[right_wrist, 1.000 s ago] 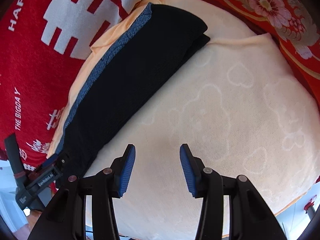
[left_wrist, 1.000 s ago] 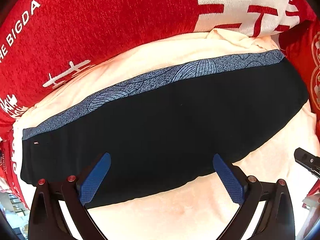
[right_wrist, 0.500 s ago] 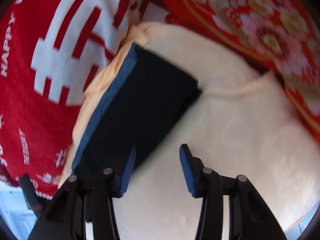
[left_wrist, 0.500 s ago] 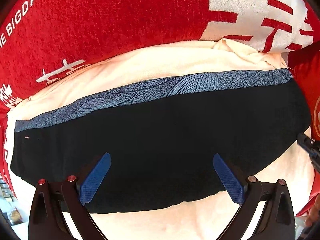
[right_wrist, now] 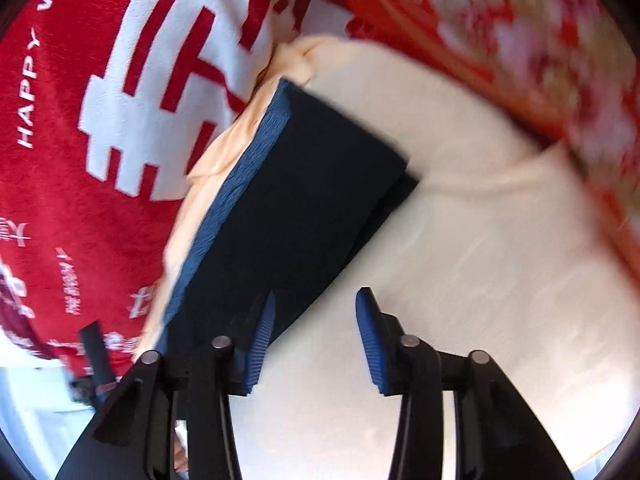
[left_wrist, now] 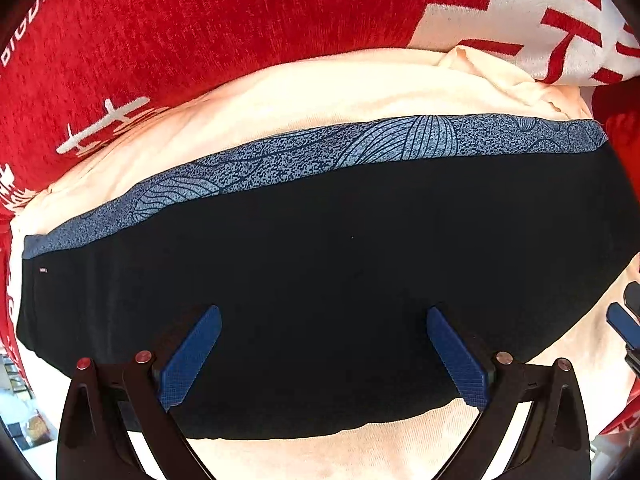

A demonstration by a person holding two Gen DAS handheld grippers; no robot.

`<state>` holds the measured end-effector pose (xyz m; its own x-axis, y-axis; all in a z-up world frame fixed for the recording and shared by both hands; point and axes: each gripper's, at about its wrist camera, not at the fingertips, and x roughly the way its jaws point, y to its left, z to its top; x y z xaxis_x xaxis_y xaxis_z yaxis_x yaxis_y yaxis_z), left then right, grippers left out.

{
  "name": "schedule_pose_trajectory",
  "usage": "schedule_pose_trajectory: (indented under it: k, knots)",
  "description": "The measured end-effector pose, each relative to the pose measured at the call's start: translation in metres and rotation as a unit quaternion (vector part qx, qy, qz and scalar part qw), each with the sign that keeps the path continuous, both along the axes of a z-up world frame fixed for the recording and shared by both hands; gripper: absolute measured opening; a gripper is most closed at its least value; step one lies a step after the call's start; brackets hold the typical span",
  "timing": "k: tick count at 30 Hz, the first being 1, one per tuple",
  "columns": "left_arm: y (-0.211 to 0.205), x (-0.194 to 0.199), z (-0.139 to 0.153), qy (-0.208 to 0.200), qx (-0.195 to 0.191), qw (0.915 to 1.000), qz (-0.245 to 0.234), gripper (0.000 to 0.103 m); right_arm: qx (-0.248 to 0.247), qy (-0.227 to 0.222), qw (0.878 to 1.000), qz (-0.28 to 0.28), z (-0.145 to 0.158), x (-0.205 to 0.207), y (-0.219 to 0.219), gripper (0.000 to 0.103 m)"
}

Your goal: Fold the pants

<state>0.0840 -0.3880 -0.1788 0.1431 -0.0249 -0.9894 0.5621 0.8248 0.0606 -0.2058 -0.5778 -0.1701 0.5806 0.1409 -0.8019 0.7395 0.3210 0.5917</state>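
Observation:
The black pants (left_wrist: 340, 272) lie folded in a long band on a cream blanket (left_wrist: 304, 92), with a blue patterned waistband (left_wrist: 360, 152) along the far edge. My left gripper (left_wrist: 324, 354) is open wide and empty, its fingers over the near part of the pants. In the right wrist view the pants (right_wrist: 304, 208) run diagonally from lower left to upper middle. My right gripper (right_wrist: 314, 334) is open and empty, its left finger over the pants' edge and its right finger over the blanket (right_wrist: 480, 248).
Red bedding with white characters (left_wrist: 200, 28) lies beyond the blanket, also in the right wrist view (right_wrist: 100, 120). A red floral cover (right_wrist: 520, 28) lies at upper right. The right gripper's tip (left_wrist: 624, 320) shows at the left view's right edge.
My left gripper has moved forward over the pants. My right gripper has swung left toward the pants, its left finger now over their edge. Both stay open.

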Motion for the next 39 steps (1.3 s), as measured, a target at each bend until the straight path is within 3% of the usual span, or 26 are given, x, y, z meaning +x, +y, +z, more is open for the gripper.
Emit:
schedule_pose_trajectory:
  k: [4, 15, 30, 36, 37, 38, 39]
  knots:
    - [-0.001, -0.001, -0.002, -0.001, 0.001, 1.0, -0.005, 0.103, 0.031, -0.029, 0.999, -0.012, -0.013, -0.001, 0.006, 0.046]
    - [-0.01, -0.01, -0.003, -0.004, 0.004, 0.9999, -0.012, 0.103, 0.04, -0.044, 0.998, -0.038, -0.026, -0.016, -0.004, 0.046]
    - [-0.014, -0.014, -0.013, -0.004, -0.008, 0.9998, -0.016, 0.103, 0.034, -0.099, 0.993, -0.059, -0.034, -0.017, -0.018, 0.046]
    - [-0.013, -0.01, -0.017, 0.002, -0.012, 0.9997, -0.019, 0.103, 0.019, -0.131, 0.989, -0.066, -0.039, 0.004, -0.03, 0.046]
    - [-0.012, -0.007, -0.013, -0.002, -0.012, 0.9998, -0.017, 0.1, 0.021, -0.132, 0.989, -0.069, -0.04, 0.008, -0.031, 0.045]
    - [-0.01, -0.004, -0.008, -0.009, -0.013, 0.9998, -0.015, 0.088, 0.026, -0.13, 0.989, -0.07, -0.04, 0.013, -0.033, 0.027]
    - [-0.01, -0.002, -0.002, -0.014, -0.017, 0.9997, -0.014, 0.08, 0.035, -0.114, 0.99, -0.069, -0.04, 0.019, -0.035, 0.016]
